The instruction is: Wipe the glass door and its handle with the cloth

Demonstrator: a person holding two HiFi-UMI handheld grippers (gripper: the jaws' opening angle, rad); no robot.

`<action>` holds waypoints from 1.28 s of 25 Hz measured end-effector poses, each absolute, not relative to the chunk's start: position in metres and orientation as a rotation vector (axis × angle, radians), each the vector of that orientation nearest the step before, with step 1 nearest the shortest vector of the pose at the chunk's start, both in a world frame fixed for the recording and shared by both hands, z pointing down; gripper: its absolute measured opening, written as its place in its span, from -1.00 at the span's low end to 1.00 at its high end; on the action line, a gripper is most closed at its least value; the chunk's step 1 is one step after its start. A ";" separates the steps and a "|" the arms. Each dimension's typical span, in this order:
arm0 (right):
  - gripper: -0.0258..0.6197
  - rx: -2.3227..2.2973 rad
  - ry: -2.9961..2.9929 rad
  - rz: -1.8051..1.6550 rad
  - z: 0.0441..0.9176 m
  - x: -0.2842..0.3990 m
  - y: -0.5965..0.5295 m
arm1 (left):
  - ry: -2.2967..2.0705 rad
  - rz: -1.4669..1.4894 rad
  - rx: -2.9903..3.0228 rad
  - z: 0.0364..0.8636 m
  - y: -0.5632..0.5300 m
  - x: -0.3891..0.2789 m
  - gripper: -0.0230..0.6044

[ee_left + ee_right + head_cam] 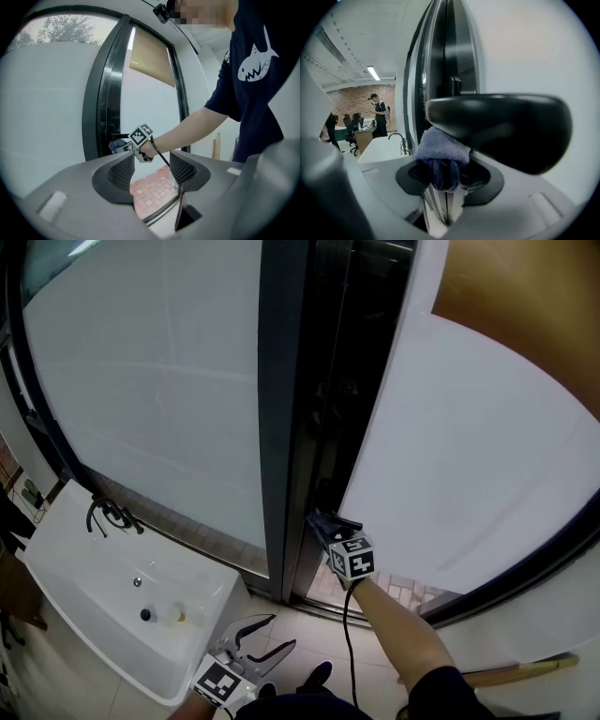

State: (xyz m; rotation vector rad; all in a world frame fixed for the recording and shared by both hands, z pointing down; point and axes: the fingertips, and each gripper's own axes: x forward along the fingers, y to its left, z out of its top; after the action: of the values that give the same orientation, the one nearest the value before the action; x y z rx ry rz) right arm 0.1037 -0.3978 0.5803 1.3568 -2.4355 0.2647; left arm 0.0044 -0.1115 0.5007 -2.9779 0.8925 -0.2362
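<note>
Right gripper [323,524]: clamped on the blue-grey terry cloth [440,150], which is pressed against the black lever handle [501,126] of the black-framed glass door [150,409], likely to wipe it. Left gripper [152,173]: jaws apart, empty, idle well below.

White sink [75,554] with black faucet [108,514], pale tiled floor [309,624], distant brick wall [356,101].
</note>
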 end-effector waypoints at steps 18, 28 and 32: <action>-0.39 1.515 -2.316 0.335 0.589 0.160 -0.389 | 0.893 -0.197 -2.985 0.499 -0.110 -0.002 -0.19; -0.39 1.381 -2.340 0.653 0.665 0.110 -0.365 | 0.928 -0.203 -2.986 0.500 -0.110 -0.011 -0.19; -0.39 1.346 -2.387 0.635 0.659 0.086 -0.388 | 0.960 -0.233 -2.989 0.506 -0.114 -0.015 -0.19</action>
State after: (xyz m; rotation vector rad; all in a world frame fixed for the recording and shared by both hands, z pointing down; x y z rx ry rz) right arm 0.0858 -0.3884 0.6587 1.3456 -2.3869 0.6353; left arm -0.0149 -0.1140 0.5061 -2.9892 0.9603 -0.2335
